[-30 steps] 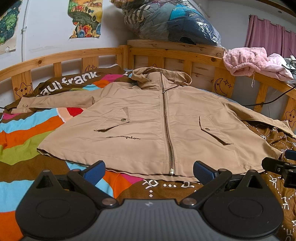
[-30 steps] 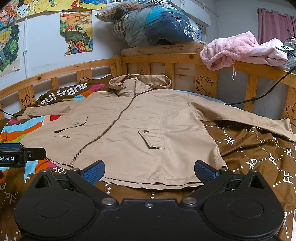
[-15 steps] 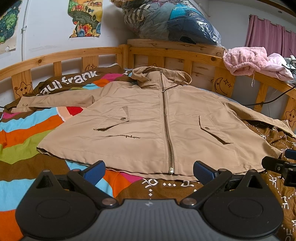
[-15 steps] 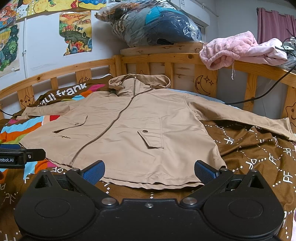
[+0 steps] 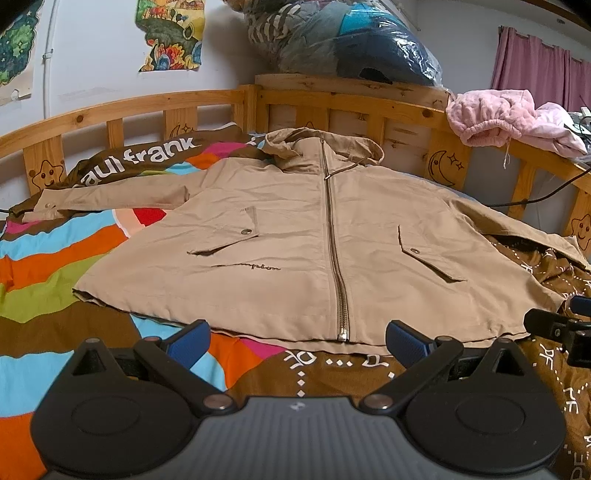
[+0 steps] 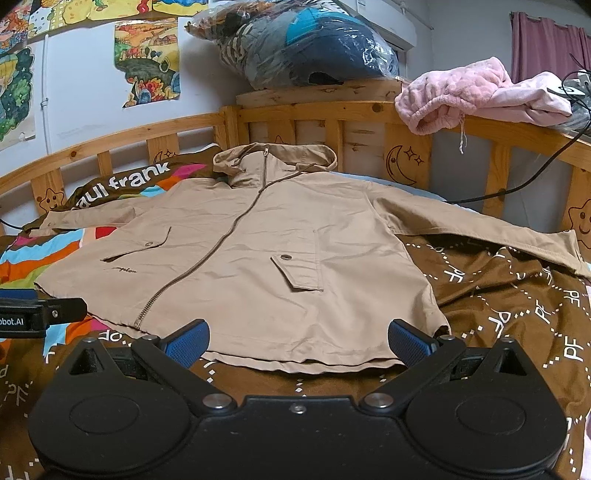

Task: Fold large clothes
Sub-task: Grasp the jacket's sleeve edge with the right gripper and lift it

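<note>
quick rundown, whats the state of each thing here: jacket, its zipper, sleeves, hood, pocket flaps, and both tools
tan jacket: spread flat, front up, unfolded
zipper: closed up to the collar
sleeves: stretched out to both sides
hood: crumpled against the headboard
pocket flaps: snapped down
left tool: open, empty, before the hem
right tool: open, empty, before the hem
pink garment: bunched on the bed rail

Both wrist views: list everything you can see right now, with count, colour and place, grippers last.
jacket: one, tan, zipped, spread flat on the bed, sleeves out.
bedspread: one, brown with coloured stripes, under the jacket.
bed rail: one, light wood, around the far side.
pink garment: one, draped on the rail, far right.
bagged clothes: one plastic bundle, dark, atop the headboard.
posters: several, multicoloured, on the wall.
cable: one, black, far right.
left gripper: open, before the hem.
right gripper: open, before the hem.
</note>
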